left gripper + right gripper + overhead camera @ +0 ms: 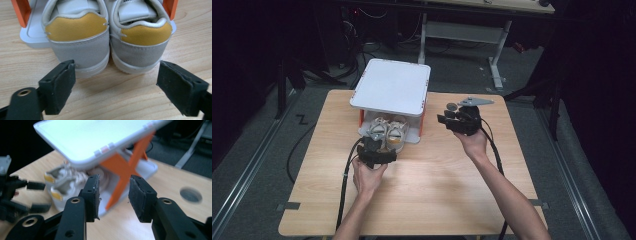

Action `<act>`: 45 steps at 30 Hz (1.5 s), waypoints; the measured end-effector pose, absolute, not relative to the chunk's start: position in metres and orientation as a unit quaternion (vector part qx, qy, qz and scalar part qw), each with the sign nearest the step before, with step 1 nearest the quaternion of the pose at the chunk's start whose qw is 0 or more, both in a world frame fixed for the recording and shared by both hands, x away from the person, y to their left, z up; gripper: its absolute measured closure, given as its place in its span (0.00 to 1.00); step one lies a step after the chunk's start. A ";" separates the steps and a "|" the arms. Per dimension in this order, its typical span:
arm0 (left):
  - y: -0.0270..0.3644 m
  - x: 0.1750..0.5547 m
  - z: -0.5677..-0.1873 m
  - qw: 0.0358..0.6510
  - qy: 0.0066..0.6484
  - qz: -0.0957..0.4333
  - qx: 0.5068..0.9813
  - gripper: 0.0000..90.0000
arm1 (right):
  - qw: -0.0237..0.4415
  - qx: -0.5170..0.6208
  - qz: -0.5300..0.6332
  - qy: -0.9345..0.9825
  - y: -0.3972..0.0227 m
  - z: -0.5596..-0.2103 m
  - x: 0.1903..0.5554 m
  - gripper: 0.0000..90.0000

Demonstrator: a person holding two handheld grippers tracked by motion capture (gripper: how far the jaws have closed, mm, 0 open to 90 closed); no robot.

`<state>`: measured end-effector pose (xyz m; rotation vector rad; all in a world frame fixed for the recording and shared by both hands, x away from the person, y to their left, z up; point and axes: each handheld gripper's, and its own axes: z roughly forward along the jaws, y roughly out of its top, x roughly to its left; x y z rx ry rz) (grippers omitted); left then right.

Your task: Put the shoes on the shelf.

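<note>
Now the shoes (107,37) sit w/ toes tucked under the white shelf (391,86), heels out. Left gripper (115,87) waits just behind them, jaws wide apart, nothing inside. Right gripper (112,195) hangs off to the side, half open & empty.

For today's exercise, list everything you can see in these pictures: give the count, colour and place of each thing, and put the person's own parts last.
Shoes: two, grey and white with yellow heel patches, side by side on the rack's lower shelf, heels toward the person.
Rack: one, white shelves on orange supports, at the table's far middle.
Table: one, light wood, on a grey floor.
Desk frame: one, white, behind the table.
Left gripper: one, black, jaws wide open just behind the shoe heels, nothing between them.
Right gripper: one, black, jaws apart, raised right of the rack, holding nothing.
Forearms: two, entering from the bottom.
</note>
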<state>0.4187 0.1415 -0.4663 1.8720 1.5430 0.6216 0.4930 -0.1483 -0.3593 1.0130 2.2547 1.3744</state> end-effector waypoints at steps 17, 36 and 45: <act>0.141 0.430 -0.467 0.311 0.593 0.242 0.702 0.22 | 0.174 0.330 0.452 0.810 -0.063 -0.350 0.521 0.63; 0.136 0.466 -0.466 0.312 0.595 0.242 0.700 0.25 | 0.150 0.330 0.452 0.815 -0.065 -0.349 0.524 0.65; 0.134 0.481 -0.469 0.323 0.599 0.247 0.690 0.26 | 0.150 0.331 0.450 0.815 -0.065 -0.349 0.524 0.65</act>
